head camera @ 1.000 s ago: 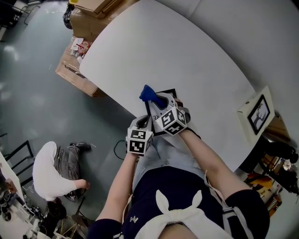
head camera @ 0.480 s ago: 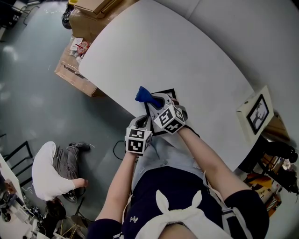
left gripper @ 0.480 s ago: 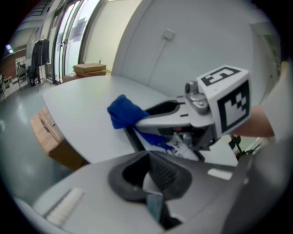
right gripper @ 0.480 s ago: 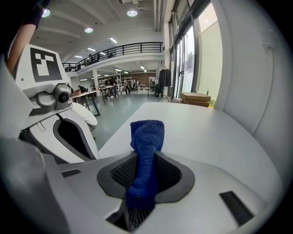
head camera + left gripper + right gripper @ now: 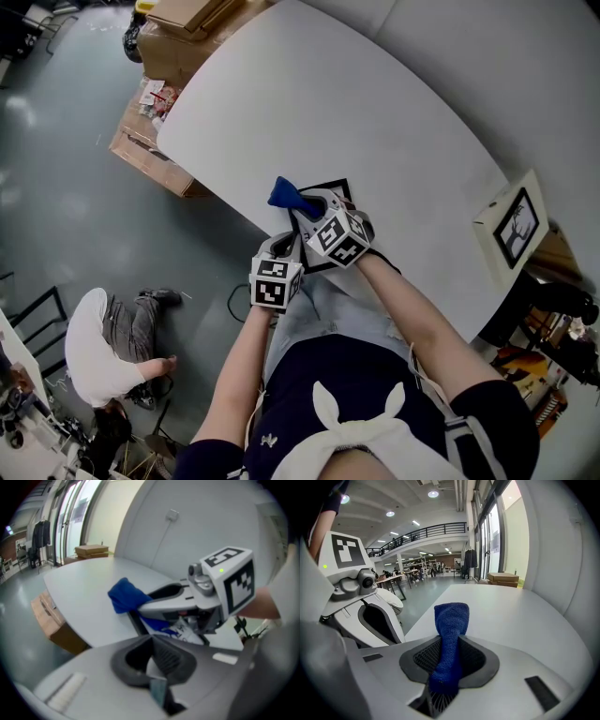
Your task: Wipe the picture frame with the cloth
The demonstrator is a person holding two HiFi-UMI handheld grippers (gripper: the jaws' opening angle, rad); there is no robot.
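- Only the right gripper view shows the right claw (image 5: 445, 667) pinching the blue cloth (image 5: 451, 620).
- The left gripper view shows the left claw (image 5: 157, 667) narrow on the picture frame (image 5: 138, 623).
- Head view: white worktop (image 5: 375, 122), grey floor (image 5: 66, 187) at left.

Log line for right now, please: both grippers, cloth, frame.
left gripper: shut on frame edge | right gripper: shut on blue cloth | cloth: at frame corner, contact unclear | frame: flat, at table edge

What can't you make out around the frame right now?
Picture frame face: head view, mostly covered by both grippers.
Left gripper: left gripper view, its own pads hide what, if anything, it pinches.
Cloth touching frame or not: right gripper view, hidden below the right gripper.
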